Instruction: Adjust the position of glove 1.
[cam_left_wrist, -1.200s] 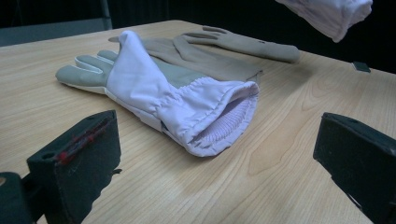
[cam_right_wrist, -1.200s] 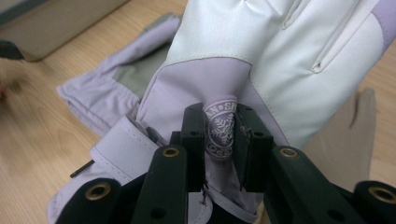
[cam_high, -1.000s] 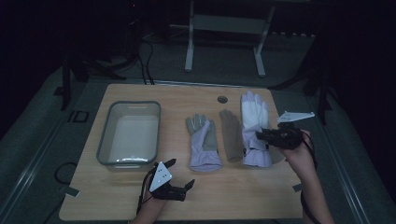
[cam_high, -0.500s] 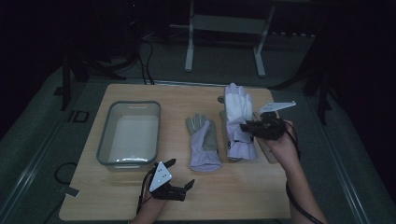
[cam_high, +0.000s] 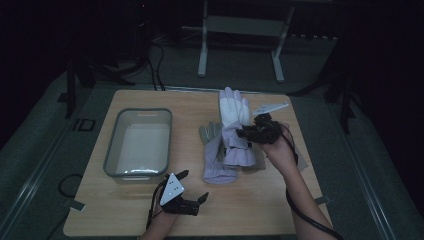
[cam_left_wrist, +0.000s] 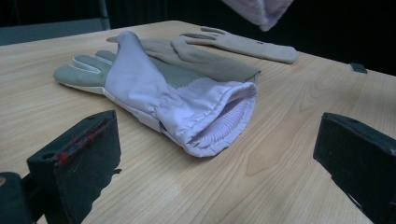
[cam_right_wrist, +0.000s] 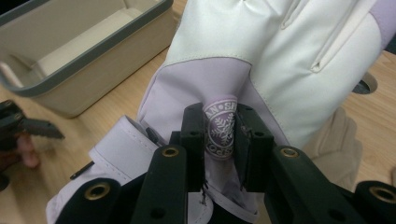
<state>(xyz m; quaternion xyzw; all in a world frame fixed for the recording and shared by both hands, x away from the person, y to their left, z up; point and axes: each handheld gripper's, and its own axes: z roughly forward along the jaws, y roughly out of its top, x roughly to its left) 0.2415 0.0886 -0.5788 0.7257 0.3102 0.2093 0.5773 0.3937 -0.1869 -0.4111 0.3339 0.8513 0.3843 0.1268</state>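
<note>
Held glove (cam_right_wrist: 280, 60): soft, light, limp; best pinched at the logo patch.
Right gripper (cam_right_wrist: 219, 140): pinching that patch.
Left gripper (cam_left_wrist: 215, 177): jaws spread, empty.

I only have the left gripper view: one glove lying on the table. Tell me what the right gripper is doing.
Observer: The right gripper is shut on a white and lilac glove, pinching a fold with a round snowflake badge.
Operator: Say where it hangs.
Observer: In the high view it is lifted above the grey-palmed glove lying on the table.
Operator: Name any container.
Observer: A grey-rimmed tub sits to the left of the gloves.
</note>
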